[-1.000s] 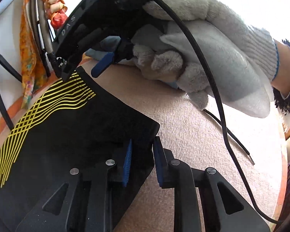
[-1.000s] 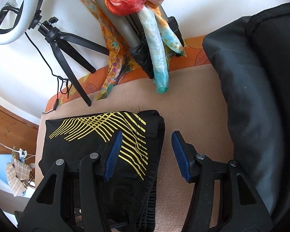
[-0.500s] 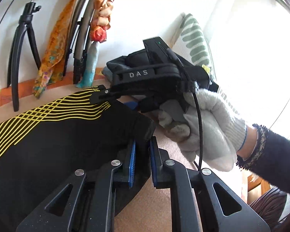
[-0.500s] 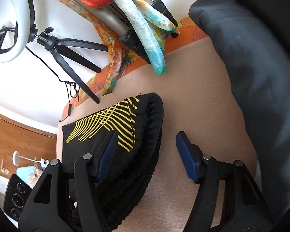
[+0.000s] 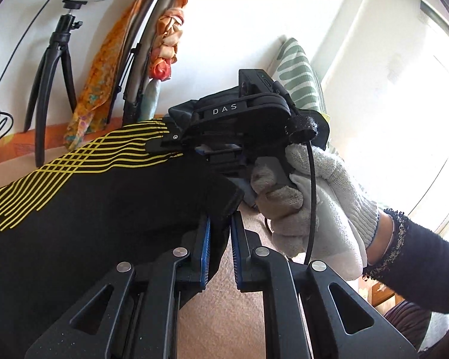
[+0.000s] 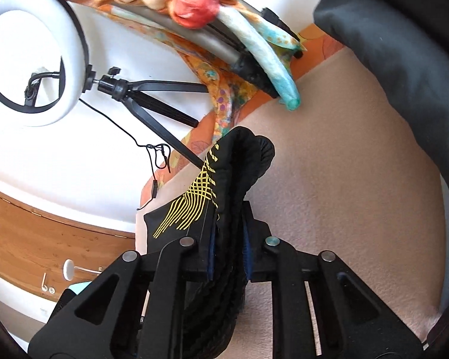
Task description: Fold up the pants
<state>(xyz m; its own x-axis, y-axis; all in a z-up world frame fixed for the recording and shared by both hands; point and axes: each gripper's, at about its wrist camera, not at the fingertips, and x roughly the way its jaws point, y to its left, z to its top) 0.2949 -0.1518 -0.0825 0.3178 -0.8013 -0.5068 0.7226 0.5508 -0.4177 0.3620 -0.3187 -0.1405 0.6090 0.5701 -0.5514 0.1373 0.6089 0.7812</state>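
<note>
The black pants (image 5: 110,209) with yellow lines now hang lifted off the beige surface (image 6: 359,179), no longer flat as half a second ago. Your right gripper (image 6: 228,248) has closed from wide open onto the thick folded edge. Your left gripper (image 5: 220,254) stays clamped on the near corner, apparently a thinner layer.

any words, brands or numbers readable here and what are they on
"DAS": raised letters on the black body of the right claw, seen from the left wrist camera.
The black pants carry only a pattern of yellow lines, no lettering.
Nothing else reads as text in either view; the small items on the wooden surface are too small to tell.
</note>
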